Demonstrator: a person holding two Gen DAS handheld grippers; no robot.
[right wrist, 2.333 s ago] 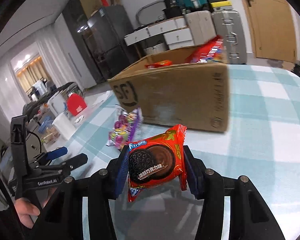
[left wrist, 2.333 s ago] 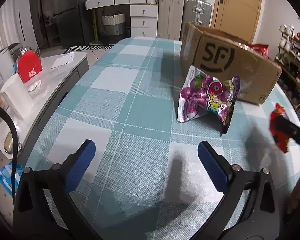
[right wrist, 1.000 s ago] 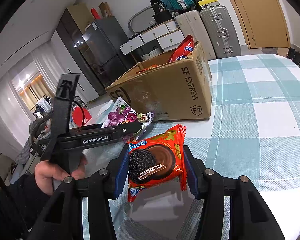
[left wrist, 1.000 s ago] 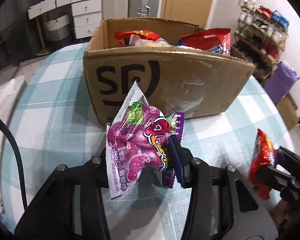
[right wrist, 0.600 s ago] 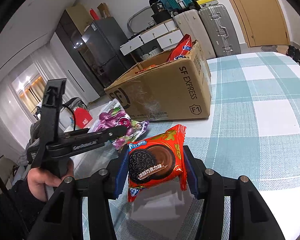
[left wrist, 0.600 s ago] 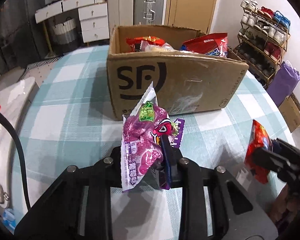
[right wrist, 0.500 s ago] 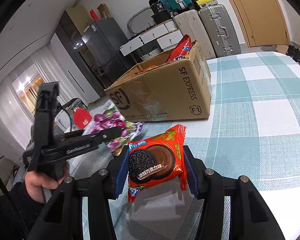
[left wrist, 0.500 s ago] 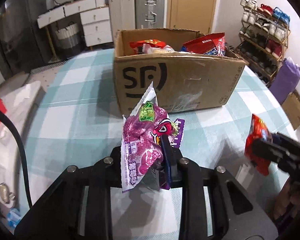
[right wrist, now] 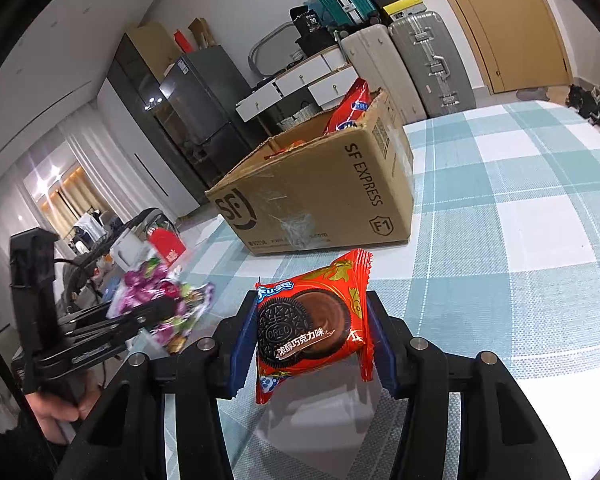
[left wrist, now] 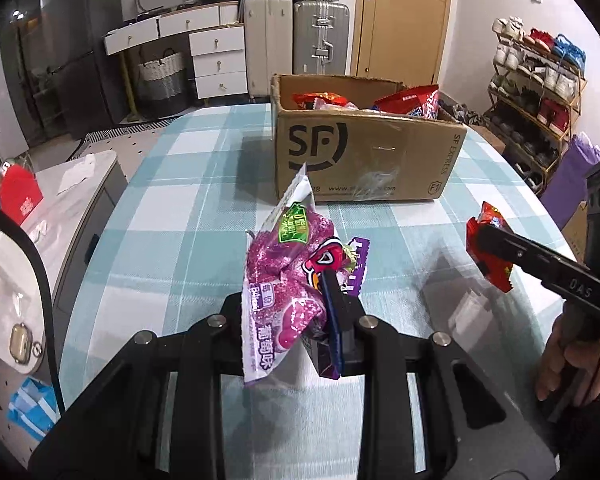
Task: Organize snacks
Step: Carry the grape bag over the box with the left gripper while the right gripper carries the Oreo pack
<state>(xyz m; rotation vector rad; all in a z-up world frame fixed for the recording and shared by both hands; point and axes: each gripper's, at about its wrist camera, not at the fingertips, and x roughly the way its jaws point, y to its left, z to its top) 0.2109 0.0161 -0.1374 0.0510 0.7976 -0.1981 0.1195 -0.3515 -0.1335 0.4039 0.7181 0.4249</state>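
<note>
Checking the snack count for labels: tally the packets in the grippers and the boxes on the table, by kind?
Purple candy bag, in left gripper: 1
Red Oreo packet, in right gripper: 1
Cardboard box: 1
Total: 3

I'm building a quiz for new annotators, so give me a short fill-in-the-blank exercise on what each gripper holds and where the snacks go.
1. The left gripper is shut on a crinkly ____ candy bag.
2. The right gripper is clamped on a red Oreo cookie packet printed with a round ____ biscuit.
3. The open brown cardboard box bears the big letters ____ on its front.
4. That box stands on a teal-and-white ____ tablecloth.

Missing words: purple; black; SF; checked
</note>
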